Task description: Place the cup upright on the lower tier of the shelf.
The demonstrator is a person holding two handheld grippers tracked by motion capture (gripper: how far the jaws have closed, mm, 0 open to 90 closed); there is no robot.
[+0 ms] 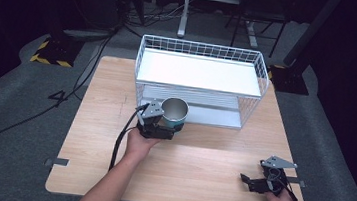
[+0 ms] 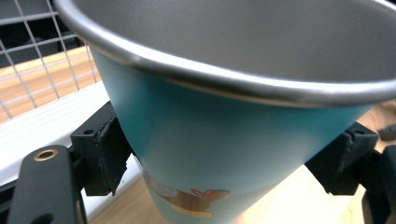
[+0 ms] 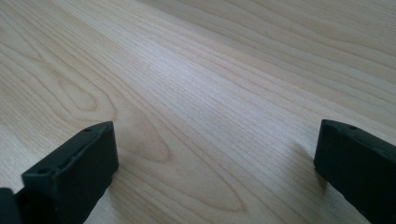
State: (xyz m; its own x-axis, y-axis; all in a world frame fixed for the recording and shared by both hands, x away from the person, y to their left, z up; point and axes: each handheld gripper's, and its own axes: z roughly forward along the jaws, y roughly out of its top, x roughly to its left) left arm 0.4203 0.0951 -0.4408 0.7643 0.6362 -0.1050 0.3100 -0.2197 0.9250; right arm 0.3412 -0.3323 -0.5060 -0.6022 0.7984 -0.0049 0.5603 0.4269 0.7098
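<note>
L gripper [image 1: 160, 123]: jaws clamped on teal cup [image 1: 173, 112], one pad each side of the lower wall. L gripper view: cup [image 2: 224, 154] sits between the black pads [image 2: 105, 154], steel rim up top, small printed motif low on the wall nr the base. Pads look pressed into the wall both sides, no gap seen.

Cup pos: straight ahead of L jaws, w/ wire rack [image 1: 198, 80] just beyond it. From high view the cup is at the front edge of the rack's lower shelf, about at its opening; can't tell if base rests on shelf, on table [image 1: 94, 122] or is carried. In L gripper view white shelf edge and wire mesh [image 2: 42, 51] lie behind-left of the cup.

Cup axis: long axis roughly vertical, mouth up, open and looks empty. Leans a bit in L gripper view, prob. camera tilt. Wider at rim, narrower at base.

R gripper [image 1: 258, 182]: well to the right of the cup and nearer the person, low over bare tabletop. R gripper view: jaws wide apart, nothing between them but wood grain [image 3: 205, 107]. Idle.

Progress (judgement): grasp done, cup brought to rack front. Left: set it on a shelf (lower seems likeliest), release, back the L gripper out. Abt halfway or past.
</note>
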